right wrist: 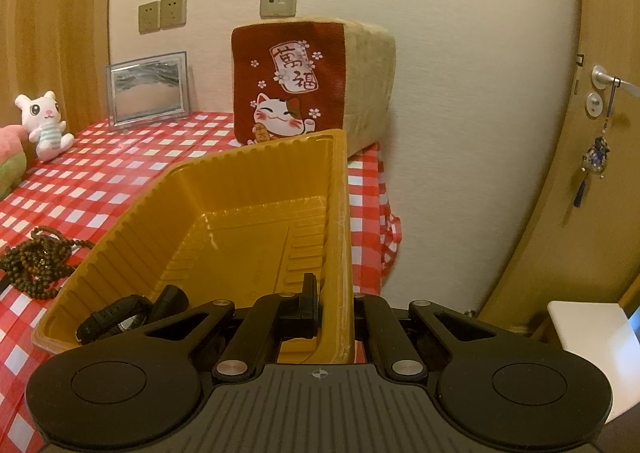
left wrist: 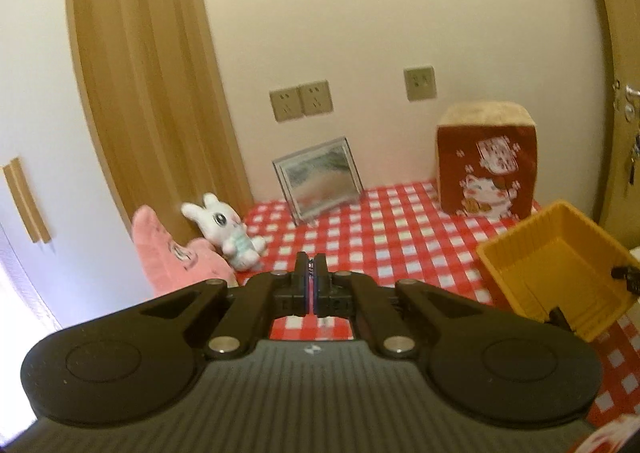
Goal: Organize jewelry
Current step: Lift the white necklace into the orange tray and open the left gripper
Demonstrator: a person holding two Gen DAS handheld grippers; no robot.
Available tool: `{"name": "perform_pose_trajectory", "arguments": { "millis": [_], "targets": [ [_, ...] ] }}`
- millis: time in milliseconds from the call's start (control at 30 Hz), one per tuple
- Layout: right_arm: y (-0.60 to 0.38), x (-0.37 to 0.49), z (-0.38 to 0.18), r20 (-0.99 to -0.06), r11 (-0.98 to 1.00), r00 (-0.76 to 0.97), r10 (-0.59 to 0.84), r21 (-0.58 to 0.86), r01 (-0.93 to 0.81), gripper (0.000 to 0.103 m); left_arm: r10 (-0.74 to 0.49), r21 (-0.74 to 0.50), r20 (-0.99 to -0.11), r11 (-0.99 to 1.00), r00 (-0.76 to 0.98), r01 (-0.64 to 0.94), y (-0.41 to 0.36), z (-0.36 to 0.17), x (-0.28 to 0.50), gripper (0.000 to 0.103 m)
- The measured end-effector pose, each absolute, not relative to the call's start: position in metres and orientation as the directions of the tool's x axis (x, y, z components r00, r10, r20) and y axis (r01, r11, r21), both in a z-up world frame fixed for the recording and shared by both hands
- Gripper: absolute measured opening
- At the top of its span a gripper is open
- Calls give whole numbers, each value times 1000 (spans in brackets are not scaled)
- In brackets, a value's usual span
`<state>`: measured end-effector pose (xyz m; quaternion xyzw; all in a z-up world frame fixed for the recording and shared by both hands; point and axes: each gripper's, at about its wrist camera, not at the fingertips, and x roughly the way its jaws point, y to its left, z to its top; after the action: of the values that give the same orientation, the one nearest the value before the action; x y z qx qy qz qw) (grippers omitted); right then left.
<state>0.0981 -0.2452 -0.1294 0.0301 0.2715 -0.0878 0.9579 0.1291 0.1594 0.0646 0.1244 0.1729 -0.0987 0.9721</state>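
Yellow tray [right wrist: 224,193] (tilted); watch [right wrist: 116,319] inside

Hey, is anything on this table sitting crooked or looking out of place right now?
Yes. The yellow tray is tipped up rather than flat on the checked tablecloth; the right gripper is clamped on its side wall. A black watch lies in its low corner. The bead necklace lies outside in a heap.

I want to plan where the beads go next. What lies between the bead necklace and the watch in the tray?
In the right wrist view, only the yellow tray's ribbed left wall separates the bead necklace on the checkered cloth from the black watch inside.
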Motion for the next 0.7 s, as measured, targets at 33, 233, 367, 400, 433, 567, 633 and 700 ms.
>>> {"name": "perform_pose_trajectory", "arguments": {
  "millis": [33,233,367,400,433,567,633,700],
  "targets": [
    [-245,98,-129,-525,983,838,-150,10,182,3,-143,214,-351,950,925,228,159,68,129,1],
    [-248,99,-130,-526,985,839,-142,12,174,3,-140,233,-326,946,935,223,155,81,126,1],
    [-248,99,-129,-525,985,839,-141,13,173,3,-161,222,-325,945,932,241,149,85,127,1],
    [-248,99,-129,-525,985,840,-141,14,174,3,-170,220,-326,943,930,250,146,85,128,1],
    [-248,99,-129,-524,985,840,-141,14,174,3,-179,217,-331,941,926,260,142,85,130,1],
    [-246,99,-127,-521,985,842,-139,11,170,3,-234,189,-348,931,908,312,127,84,137,1],
    [-244,99,-125,-518,986,844,-139,10,169,3,-272,182,-351,919,896,350,116,83,140,1],
    [-243,99,-124,-515,986,846,-138,12,168,3,-318,175,-350,902,881,395,103,83,144,1]
  ]
}}
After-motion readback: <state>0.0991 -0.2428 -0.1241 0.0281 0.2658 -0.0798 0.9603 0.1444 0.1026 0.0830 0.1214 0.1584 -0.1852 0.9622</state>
